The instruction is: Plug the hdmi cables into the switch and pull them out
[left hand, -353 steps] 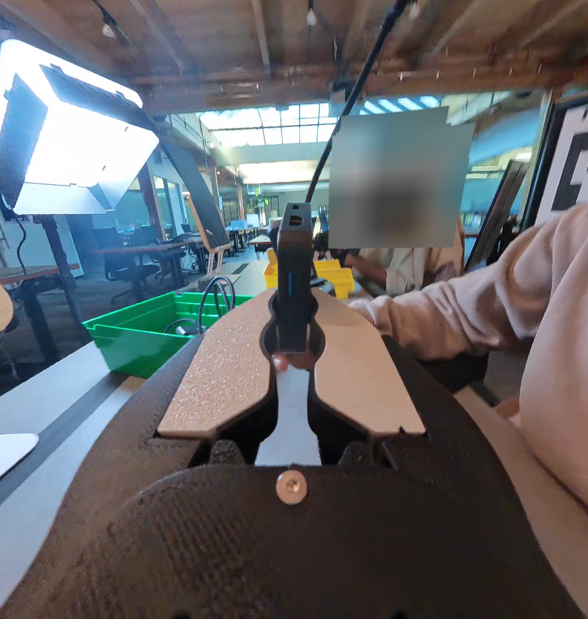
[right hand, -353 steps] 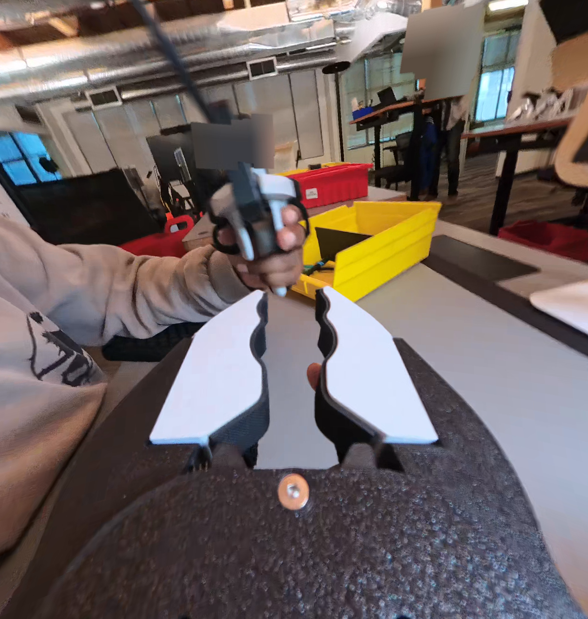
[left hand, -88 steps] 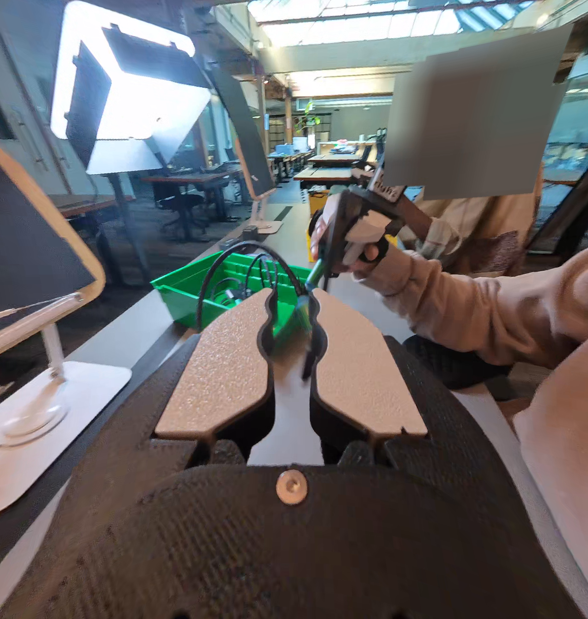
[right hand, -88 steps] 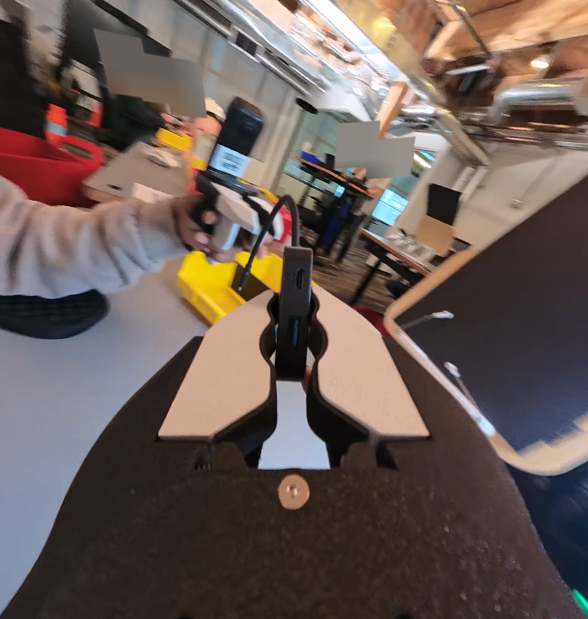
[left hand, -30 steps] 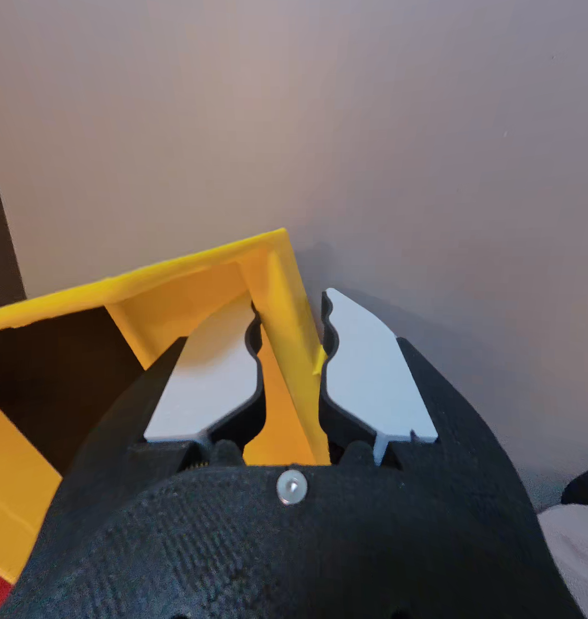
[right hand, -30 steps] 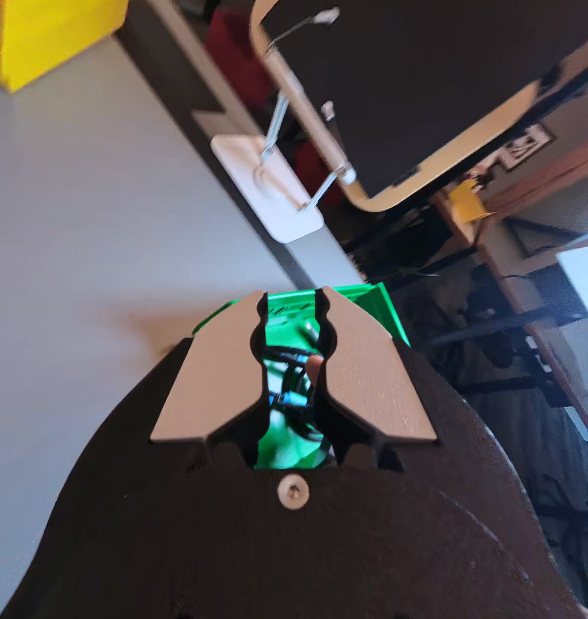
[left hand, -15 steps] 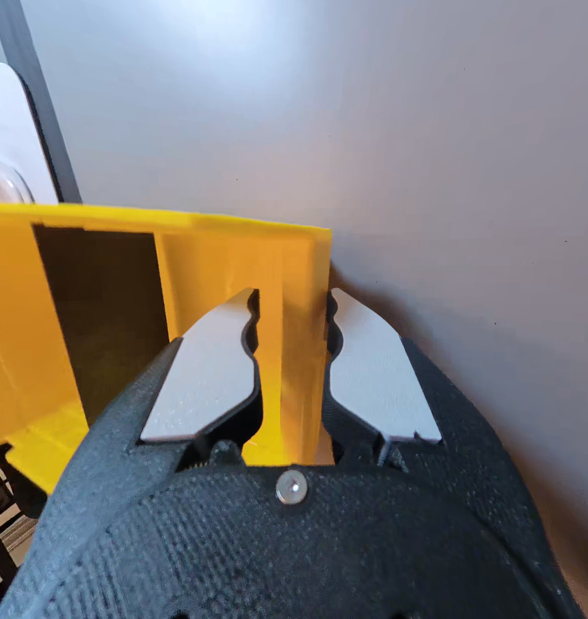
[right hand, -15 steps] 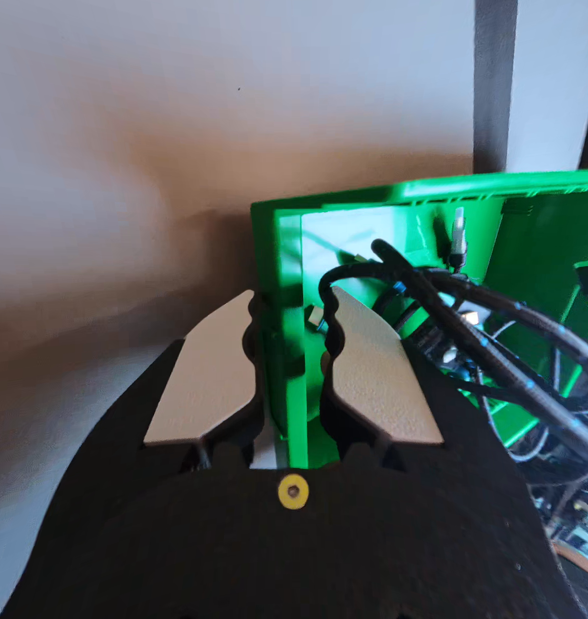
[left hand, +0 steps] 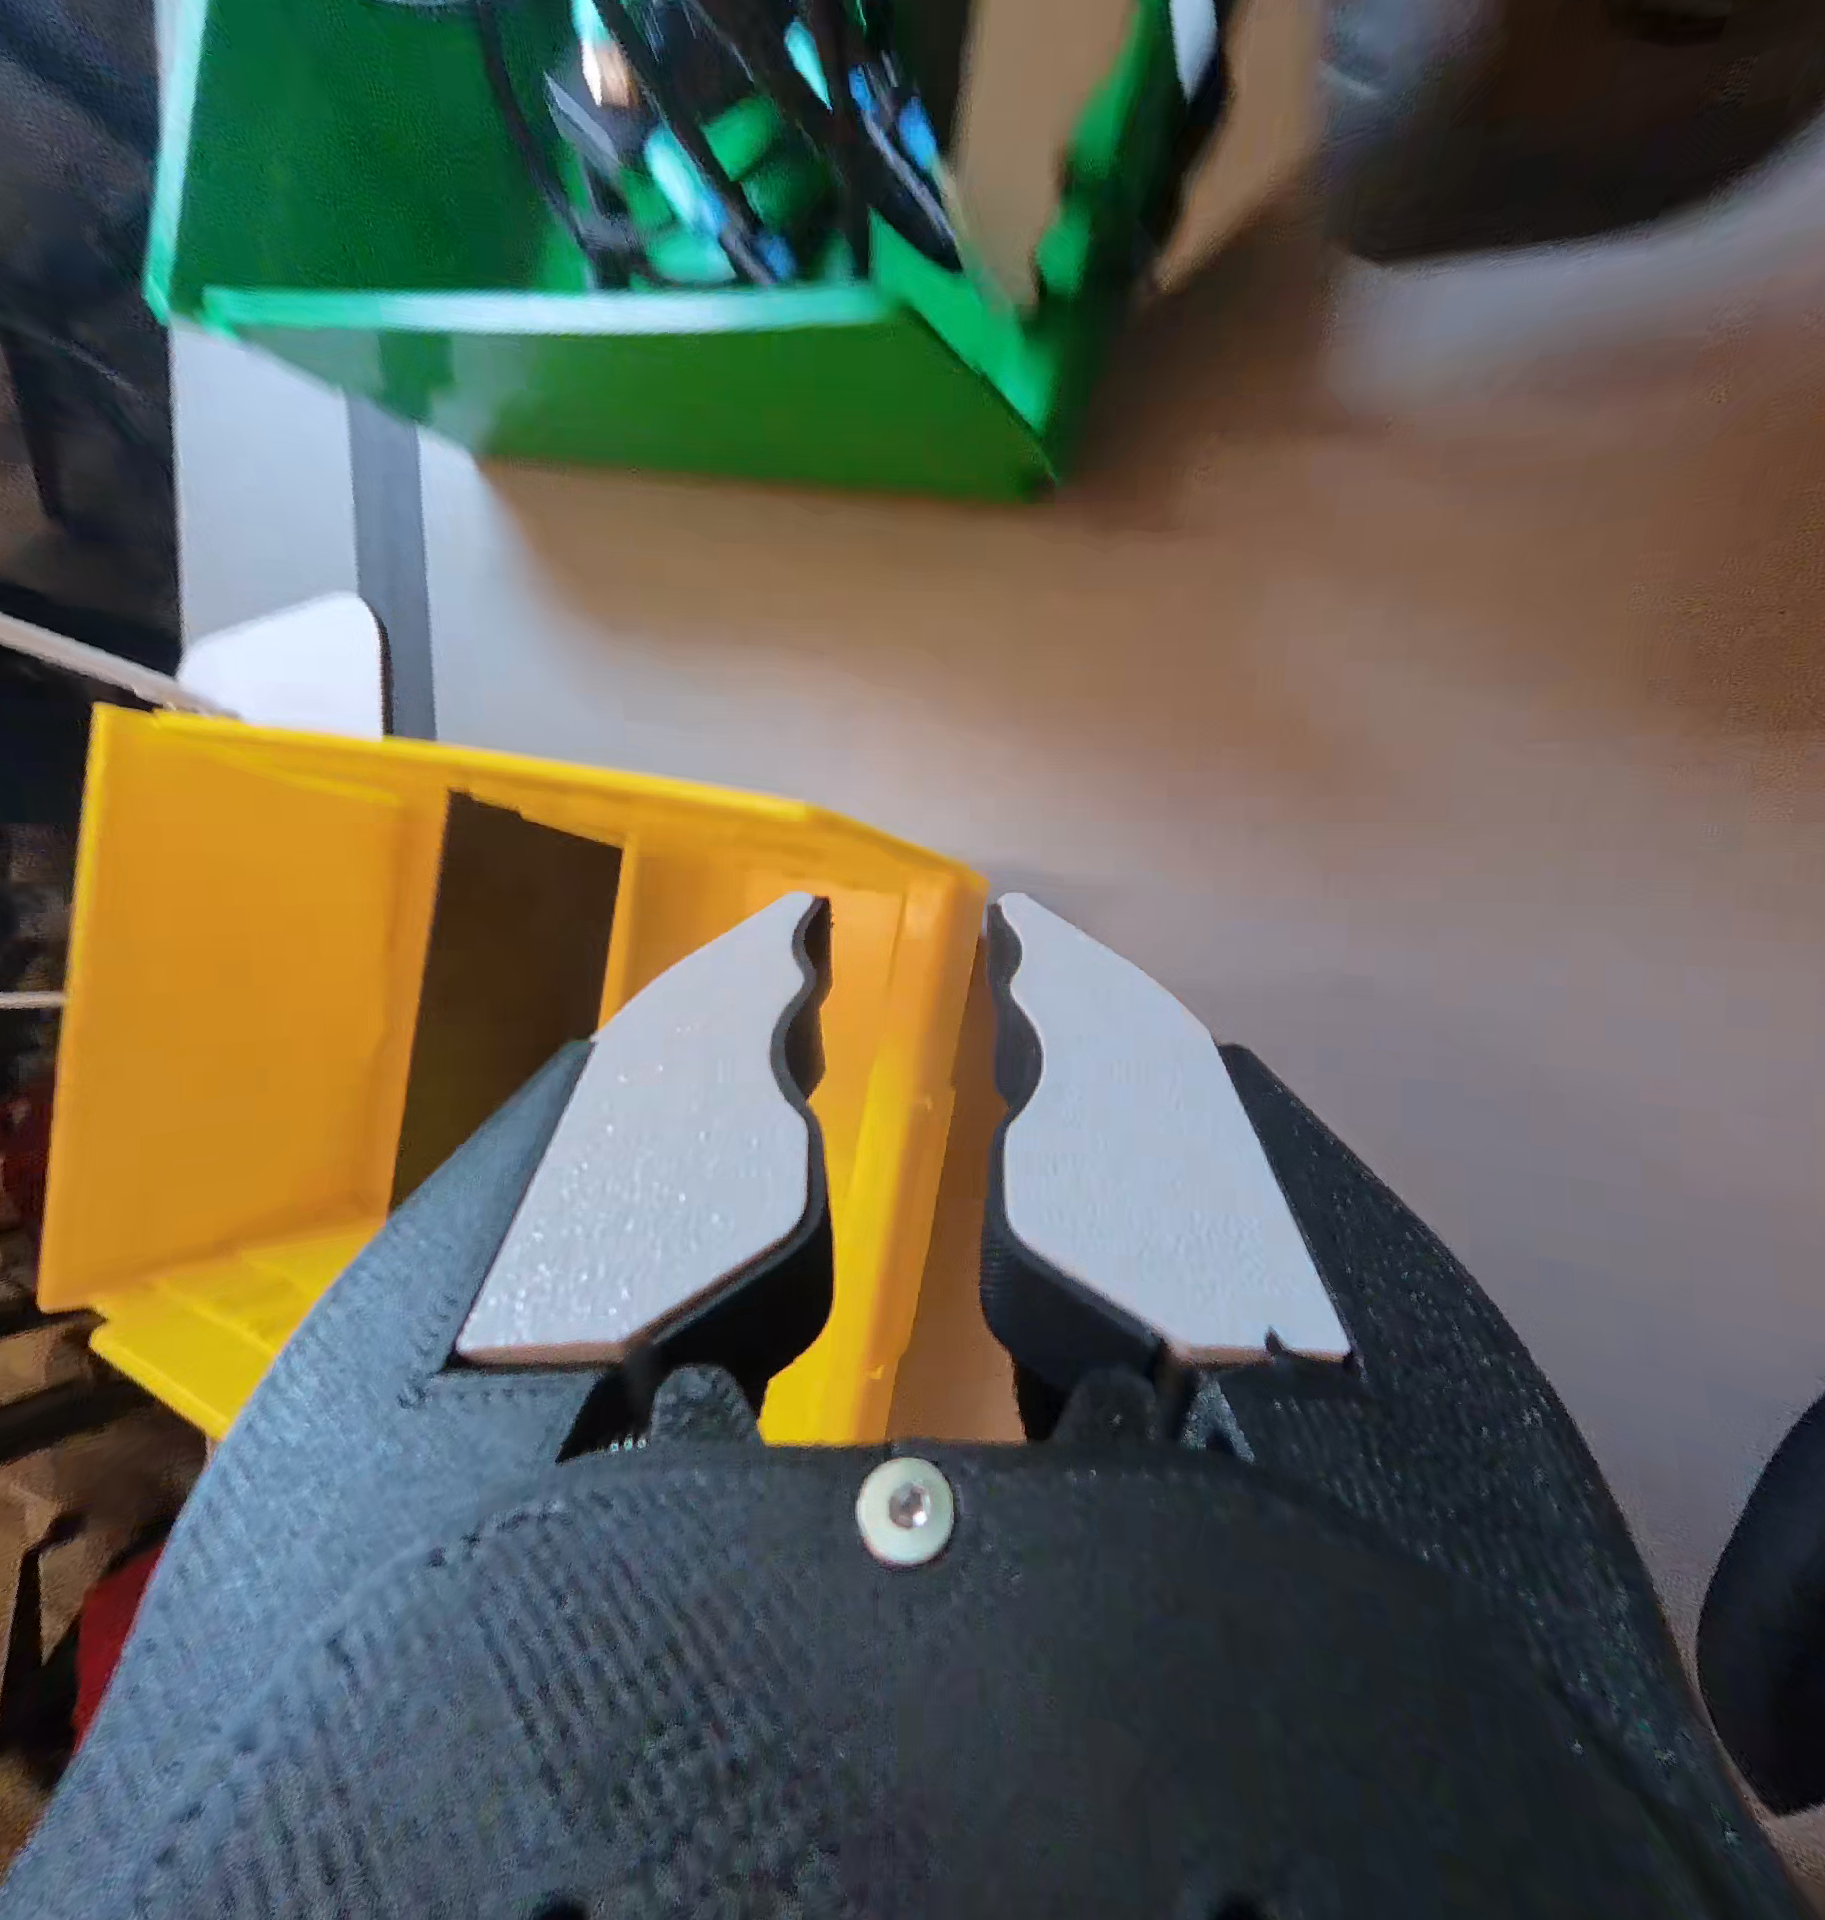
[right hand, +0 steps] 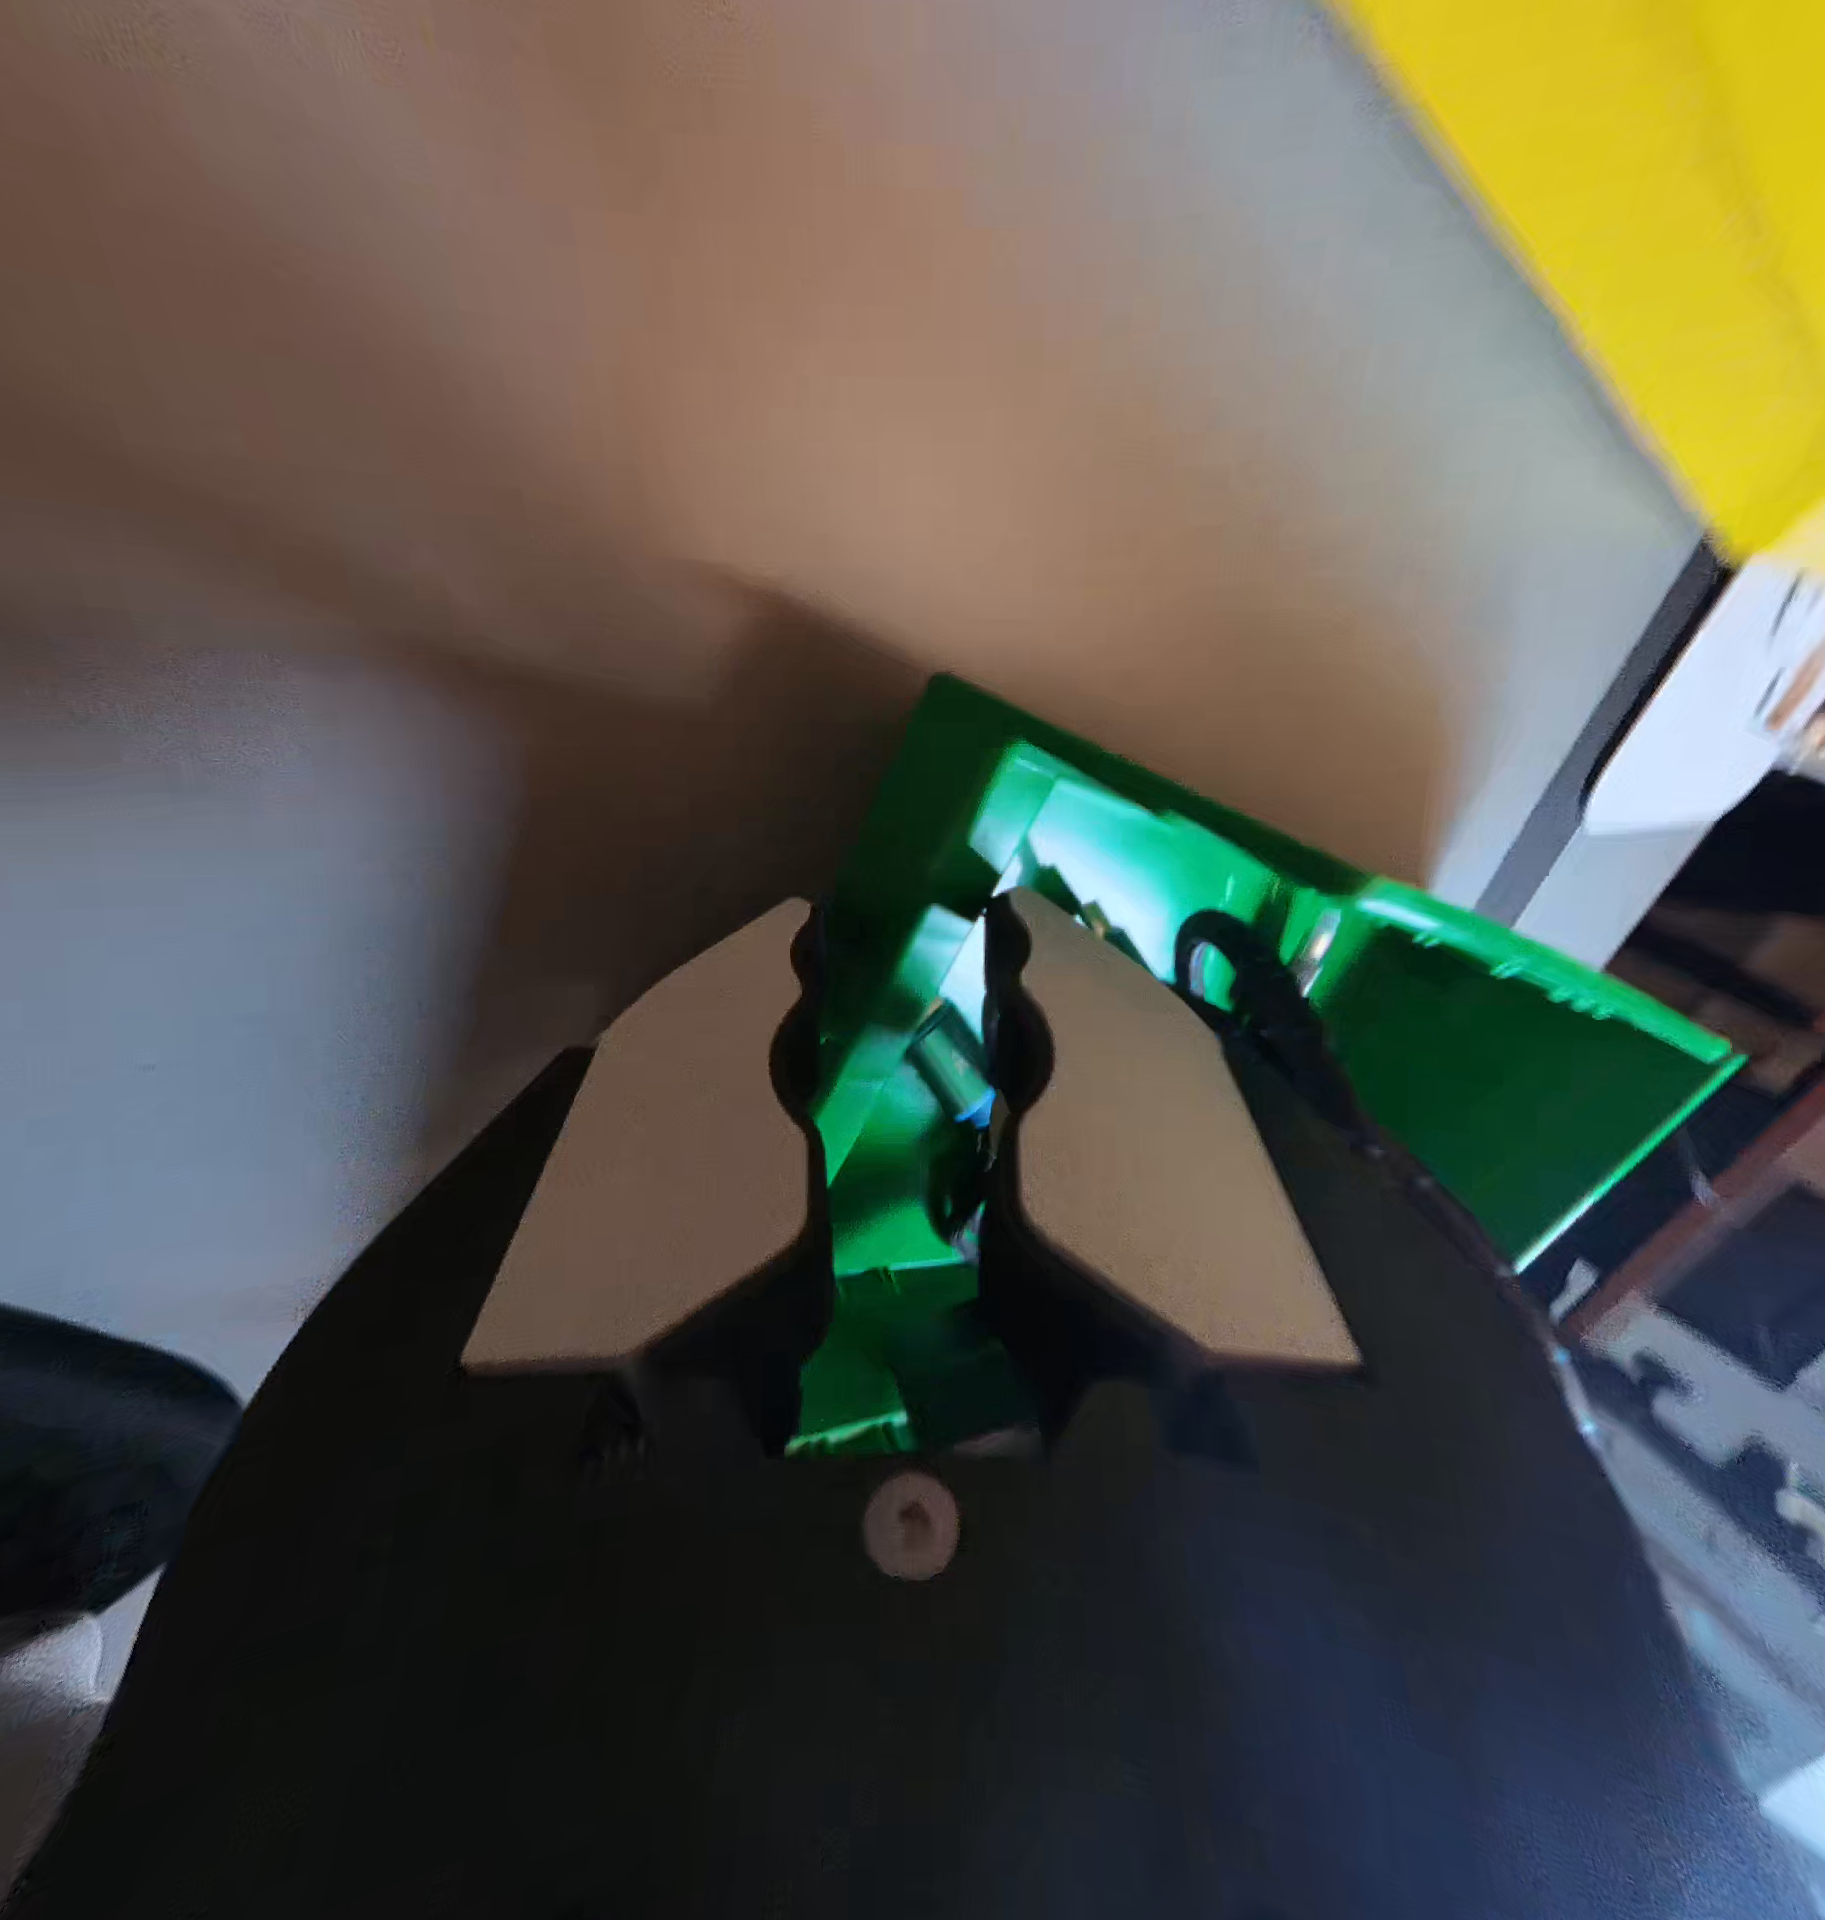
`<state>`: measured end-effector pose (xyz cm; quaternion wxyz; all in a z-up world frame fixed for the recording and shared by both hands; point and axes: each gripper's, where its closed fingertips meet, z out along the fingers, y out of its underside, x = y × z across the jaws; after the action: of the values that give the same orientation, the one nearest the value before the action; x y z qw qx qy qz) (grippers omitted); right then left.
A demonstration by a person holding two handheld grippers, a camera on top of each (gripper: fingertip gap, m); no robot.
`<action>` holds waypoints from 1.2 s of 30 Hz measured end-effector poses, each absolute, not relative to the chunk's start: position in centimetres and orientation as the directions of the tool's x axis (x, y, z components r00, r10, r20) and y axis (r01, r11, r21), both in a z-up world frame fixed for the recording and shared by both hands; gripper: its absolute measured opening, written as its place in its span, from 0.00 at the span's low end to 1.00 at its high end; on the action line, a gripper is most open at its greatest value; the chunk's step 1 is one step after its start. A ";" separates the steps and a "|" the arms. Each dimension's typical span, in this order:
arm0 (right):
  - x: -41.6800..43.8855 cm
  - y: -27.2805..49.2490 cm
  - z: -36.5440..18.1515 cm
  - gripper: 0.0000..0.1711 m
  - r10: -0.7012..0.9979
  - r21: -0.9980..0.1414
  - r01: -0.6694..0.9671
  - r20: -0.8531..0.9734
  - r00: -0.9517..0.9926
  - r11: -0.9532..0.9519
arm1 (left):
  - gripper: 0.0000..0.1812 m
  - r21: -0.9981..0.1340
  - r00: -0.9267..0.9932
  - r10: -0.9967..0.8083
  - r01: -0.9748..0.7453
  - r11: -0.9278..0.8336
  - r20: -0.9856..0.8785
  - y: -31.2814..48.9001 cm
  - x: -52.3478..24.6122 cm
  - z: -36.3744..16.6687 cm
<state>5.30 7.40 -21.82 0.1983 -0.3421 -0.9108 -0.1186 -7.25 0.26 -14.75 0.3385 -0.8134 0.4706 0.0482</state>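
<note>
While the left gripper straddles the yellow bin's wall with fingers parted, the right gripper likewise straddles the green bin's corner, cables inside, both bins newly tilted; no legible writing.

The thin black HDMI cables with blue-banded plugs lie tangled inside a green plastic bin on the grey tabletop, several strands crossing one another; motion blur hides their ends. From the other side, one black cable loops up over the bin's inner corner, and a small silver metal plug tip lies on the green floor there. The switch cannot be made out.
</note>
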 end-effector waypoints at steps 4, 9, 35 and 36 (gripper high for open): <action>6.4 -4.9 -16.6 0.17 0.496 -0.364 0.391 0.262 -0.828 0.845 | 0.18 -0.579 0.544 -0.750 -0.770 -0.267 -0.376 0.1 -5.1 -13.4; 8.0 -5.4 -1.4 0.17 0.633 -0.759 0.045 0.507 -0.585 0.649 | 0.18 -0.683 0.591 -0.720 -0.695 -0.224 -0.364 0.5 -2.9 -10.7; 15.7 11.8 -18.6 0.19 0.857 -0.872 0.478 0.163 0.488 -0.106 | 0.16 -0.899 0.953 -0.270 -0.233 -0.371 -0.136 3.3 1.8 -19.0; 16.0 11.8 -18.4 0.19 0.850 -0.872 0.480 0.177 0.495 -0.098 | 0.15 -0.890 0.944 -0.281 -0.271 -0.368 -0.171 3.4 1.9 -18.9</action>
<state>15.97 11.77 -18.40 0.4848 -0.7160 -0.4645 0.1910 1.92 3.40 -18.95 0.5368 -0.8270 0.1670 -0.0049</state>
